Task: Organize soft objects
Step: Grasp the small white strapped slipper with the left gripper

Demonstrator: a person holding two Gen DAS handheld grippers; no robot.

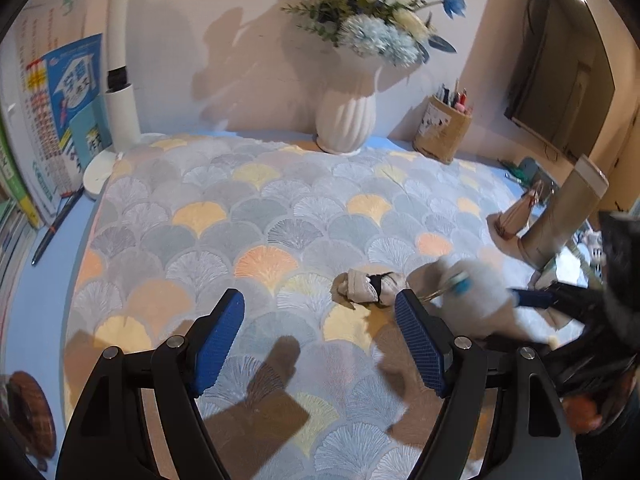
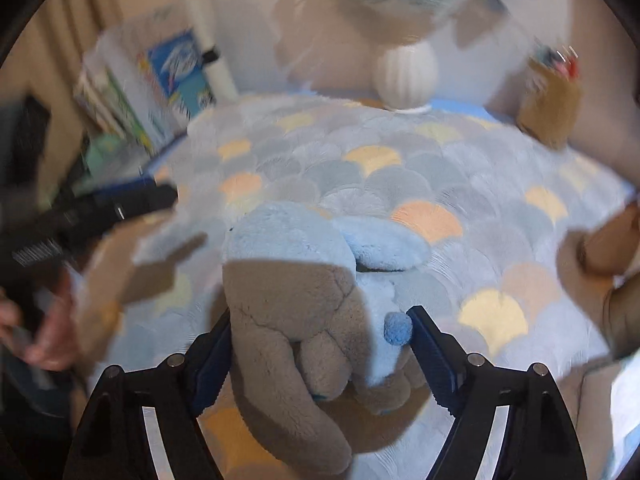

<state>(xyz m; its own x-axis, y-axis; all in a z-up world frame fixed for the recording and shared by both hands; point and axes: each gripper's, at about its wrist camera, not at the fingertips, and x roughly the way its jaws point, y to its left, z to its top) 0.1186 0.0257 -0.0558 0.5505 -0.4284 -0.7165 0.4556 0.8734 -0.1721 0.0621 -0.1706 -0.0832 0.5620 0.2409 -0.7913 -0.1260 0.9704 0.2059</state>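
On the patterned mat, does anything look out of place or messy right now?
One thing: a small crumpled beige cloth bundle lies loose, alone in the middle of the patterned mat. A light-blue plush toy sits between the right gripper's fingers. Nothing looks spilled or damaged; the vase stands upright.

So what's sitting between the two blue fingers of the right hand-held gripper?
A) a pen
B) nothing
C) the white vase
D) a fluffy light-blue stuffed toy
D: the right wrist view shows a plush toy filling the gap of the right hand-held gripper, both blue pads against its sides, while the white vase stands far back by the wall.
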